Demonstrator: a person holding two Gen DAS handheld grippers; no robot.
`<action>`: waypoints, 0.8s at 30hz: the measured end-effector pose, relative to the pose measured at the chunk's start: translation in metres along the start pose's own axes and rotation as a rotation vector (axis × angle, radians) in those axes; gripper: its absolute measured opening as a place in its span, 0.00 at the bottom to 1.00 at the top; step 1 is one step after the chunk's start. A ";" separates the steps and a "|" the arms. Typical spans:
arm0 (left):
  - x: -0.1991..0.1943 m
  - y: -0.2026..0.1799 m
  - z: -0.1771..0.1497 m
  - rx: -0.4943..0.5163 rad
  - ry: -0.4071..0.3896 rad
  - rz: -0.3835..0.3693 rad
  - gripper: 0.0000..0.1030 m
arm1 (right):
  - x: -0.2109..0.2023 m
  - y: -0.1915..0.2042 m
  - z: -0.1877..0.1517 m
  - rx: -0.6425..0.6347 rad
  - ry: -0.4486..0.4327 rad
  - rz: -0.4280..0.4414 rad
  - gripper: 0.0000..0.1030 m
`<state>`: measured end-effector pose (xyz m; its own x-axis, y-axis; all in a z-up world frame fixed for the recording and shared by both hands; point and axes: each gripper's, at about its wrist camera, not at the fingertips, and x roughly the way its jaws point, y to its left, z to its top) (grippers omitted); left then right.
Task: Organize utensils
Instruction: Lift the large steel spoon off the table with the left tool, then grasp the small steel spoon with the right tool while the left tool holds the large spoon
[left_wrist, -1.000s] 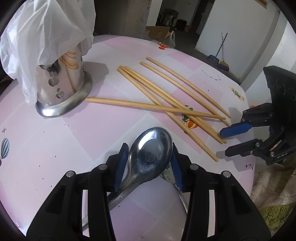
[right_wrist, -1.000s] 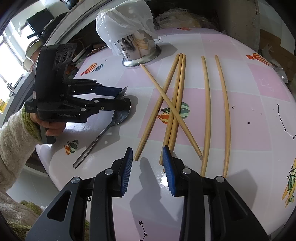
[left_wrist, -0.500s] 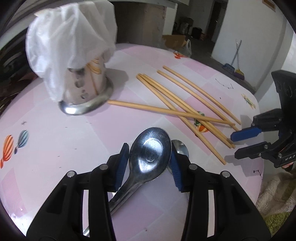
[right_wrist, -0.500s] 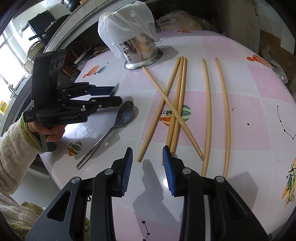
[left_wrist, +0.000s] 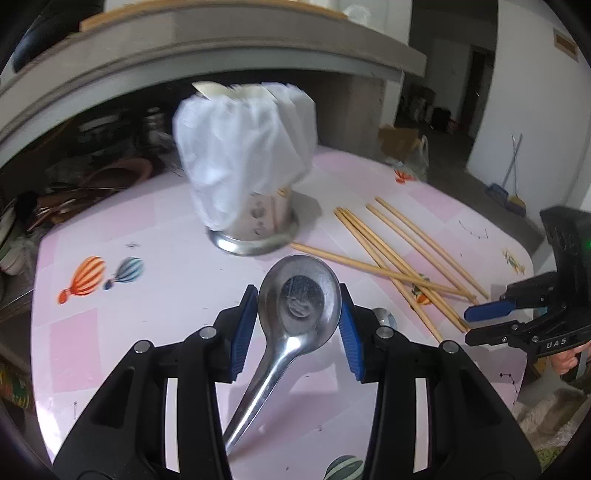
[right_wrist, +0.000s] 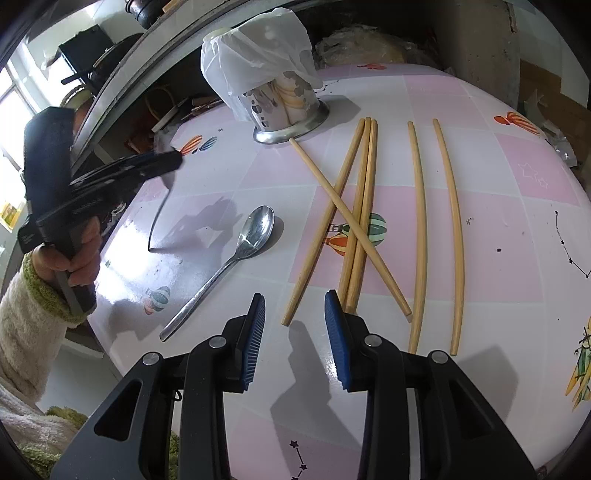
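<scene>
My left gripper (left_wrist: 298, 326) is shut on a steel spoon (left_wrist: 299, 301), gripped by the bowl and lifted above the table; it shows blurred in the right wrist view (right_wrist: 168, 162). A second spoon (right_wrist: 243, 247) lies flat on the table. Several long wooden chopsticks (right_wrist: 364, 206) lie scattered to its right. A perforated steel utensil holder (right_wrist: 286, 107) with a white plastic bag (left_wrist: 240, 155) over its top stands at the back. My right gripper (right_wrist: 295, 338) is open and empty, hovering over the near chopstick ends.
The table (right_wrist: 517, 229) is pink and white with balloon prints. A shelf with clutter (left_wrist: 74, 192) runs behind the holder. The table's front edge is close under my right gripper.
My left gripper has lifted the spoon off the table and swung up and toward the holder. The second spoon stays on the table. My right gripper has barely moved.
</scene>
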<state>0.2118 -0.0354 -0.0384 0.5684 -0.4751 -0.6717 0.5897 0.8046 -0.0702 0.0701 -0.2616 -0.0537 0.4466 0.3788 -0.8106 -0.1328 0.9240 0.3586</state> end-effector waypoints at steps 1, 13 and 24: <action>-0.006 0.003 0.000 -0.011 -0.013 0.006 0.39 | 0.000 0.000 0.000 0.003 -0.003 0.006 0.32; -0.052 0.028 -0.011 -0.142 -0.113 0.053 0.39 | 0.014 0.010 0.018 0.028 -0.024 0.123 0.32; -0.057 0.034 -0.016 -0.158 -0.121 0.070 0.39 | 0.048 0.019 0.047 0.001 -0.025 0.097 0.32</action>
<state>0.1902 0.0244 -0.0145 0.6751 -0.4474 -0.5865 0.4543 0.8786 -0.1473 0.1310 -0.2284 -0.0643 0.4535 0.4649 -0.7604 -0.1753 0.8830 0.4354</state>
